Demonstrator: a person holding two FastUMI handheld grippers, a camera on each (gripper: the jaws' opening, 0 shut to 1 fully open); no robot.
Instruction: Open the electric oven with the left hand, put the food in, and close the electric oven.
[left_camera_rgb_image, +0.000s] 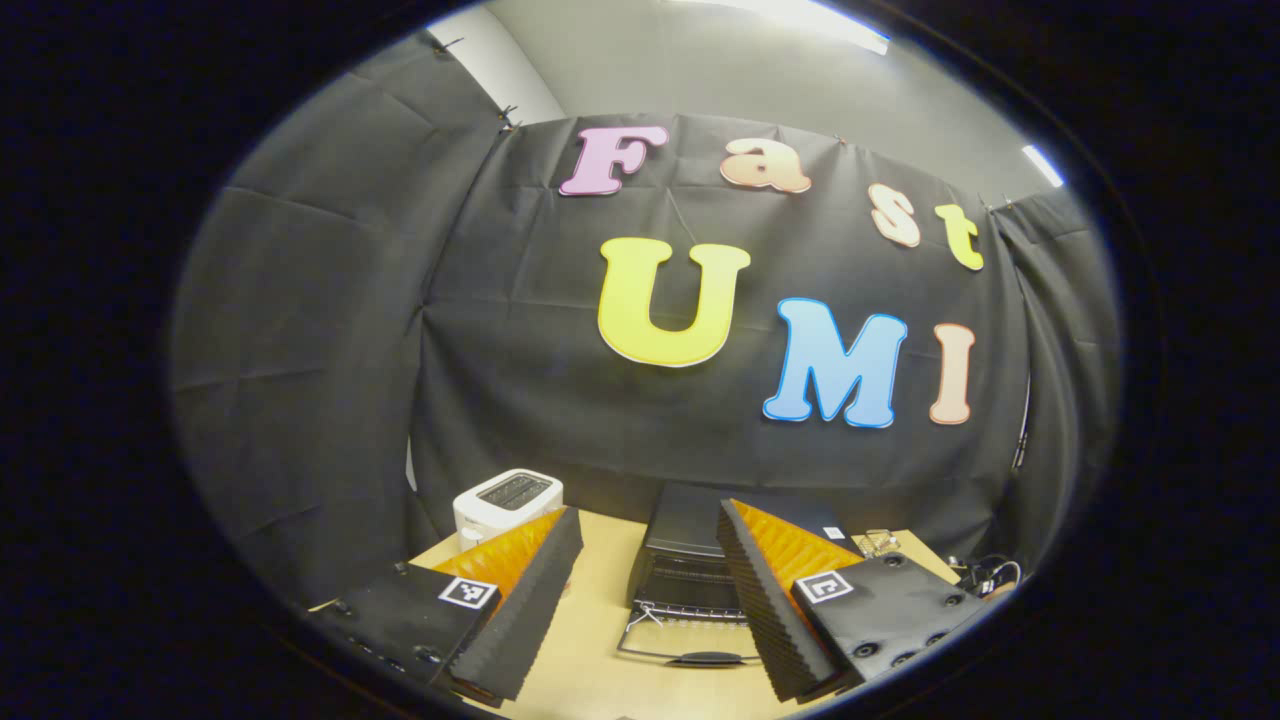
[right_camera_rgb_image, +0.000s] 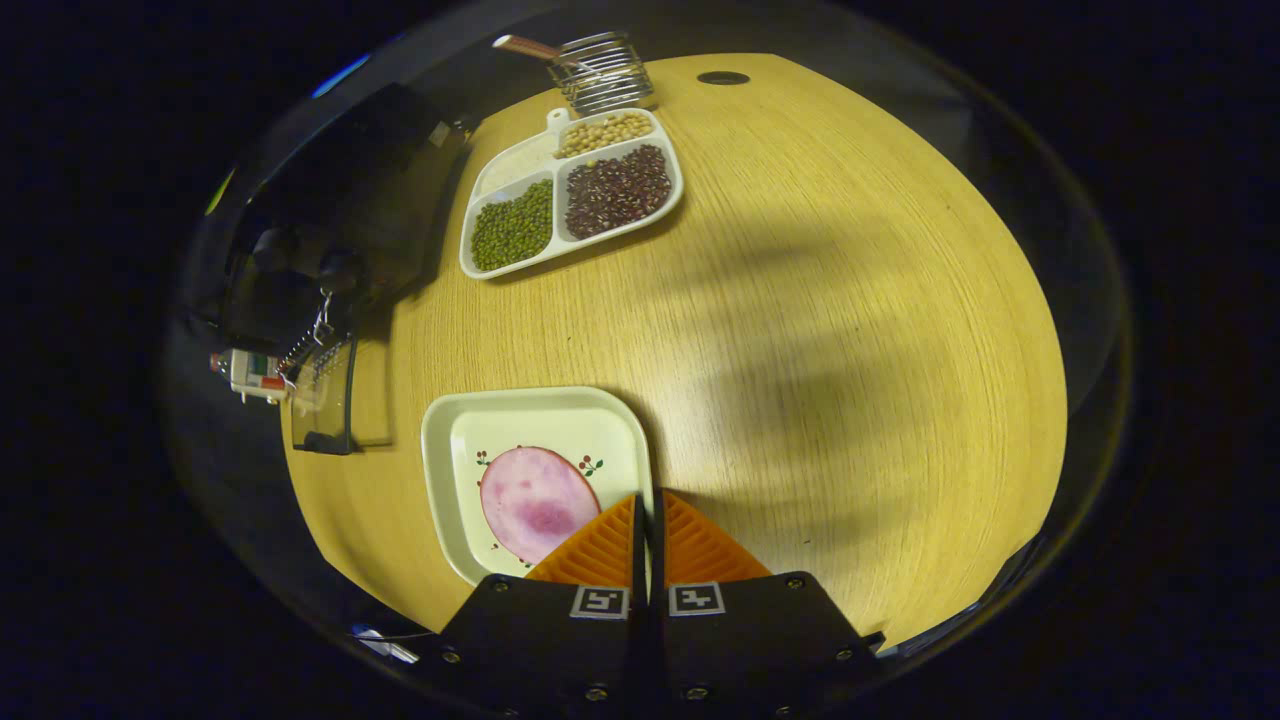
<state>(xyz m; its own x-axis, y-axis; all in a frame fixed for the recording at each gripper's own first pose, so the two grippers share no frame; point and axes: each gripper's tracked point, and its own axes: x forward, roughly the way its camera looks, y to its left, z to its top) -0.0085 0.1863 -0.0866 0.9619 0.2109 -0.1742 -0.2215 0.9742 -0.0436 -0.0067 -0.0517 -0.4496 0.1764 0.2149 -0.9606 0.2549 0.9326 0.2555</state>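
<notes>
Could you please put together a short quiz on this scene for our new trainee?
1. True or false: the oven door is shut.
2. What lies on the plate? A a bread roll, B a ham slice, C a fried egg.
3. Fill in: the left tongs stand ____.

Key: 1 false, the door hangs open; 2 B; 3 open.

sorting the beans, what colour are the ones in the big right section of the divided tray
Dark reddish-purple beans in the white divided tray, best seen in the right gripper view.
</notes>
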